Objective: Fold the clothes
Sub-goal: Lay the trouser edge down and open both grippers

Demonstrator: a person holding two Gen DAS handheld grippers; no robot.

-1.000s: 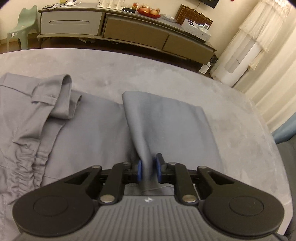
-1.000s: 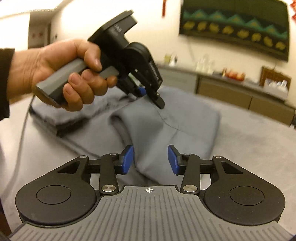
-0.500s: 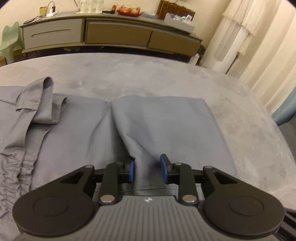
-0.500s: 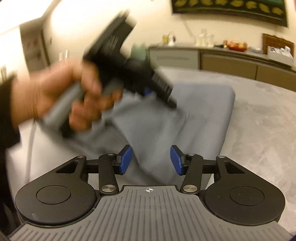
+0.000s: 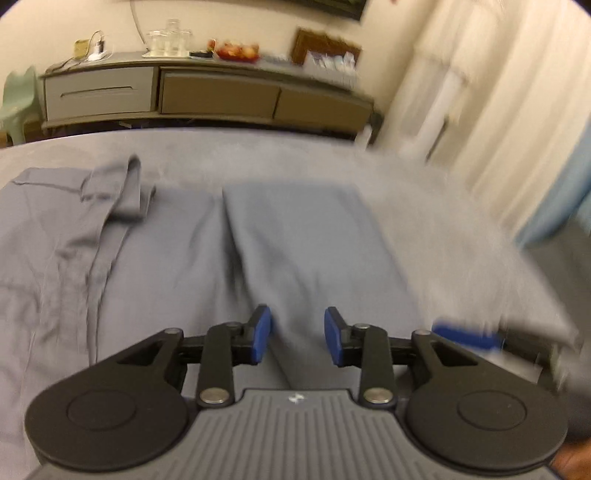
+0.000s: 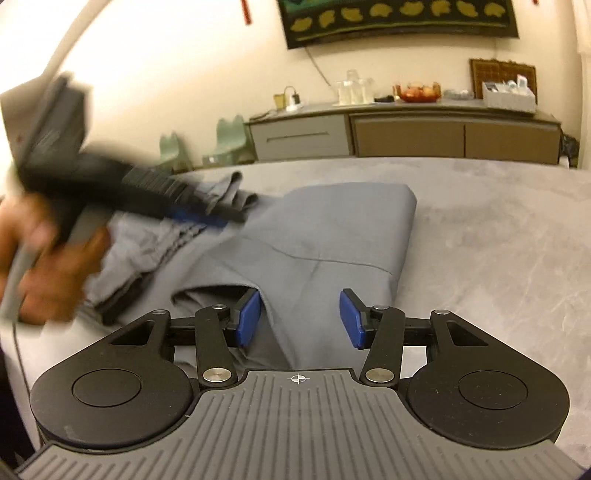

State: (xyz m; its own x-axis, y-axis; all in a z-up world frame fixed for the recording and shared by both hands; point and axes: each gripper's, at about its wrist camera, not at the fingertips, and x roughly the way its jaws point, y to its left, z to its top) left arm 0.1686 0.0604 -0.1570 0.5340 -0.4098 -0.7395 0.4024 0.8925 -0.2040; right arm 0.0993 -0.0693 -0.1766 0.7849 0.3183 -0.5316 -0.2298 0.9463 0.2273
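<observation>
The trousers are plain slate grey on a paler, mottled grey surface. Each gripper is black with a ribbed grey body and bright blue pads. The wall hanging shows yellow shapes on dark green.

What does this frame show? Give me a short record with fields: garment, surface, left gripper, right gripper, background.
garment: grey trousers, one part folded over, lying flat
surface: grey table
left gripper: jaws opening, cloth between them, pads not pressing
right gripper: open, over the folded edge, nothing gripped
background: sideboard with fruit bowl
</observation>
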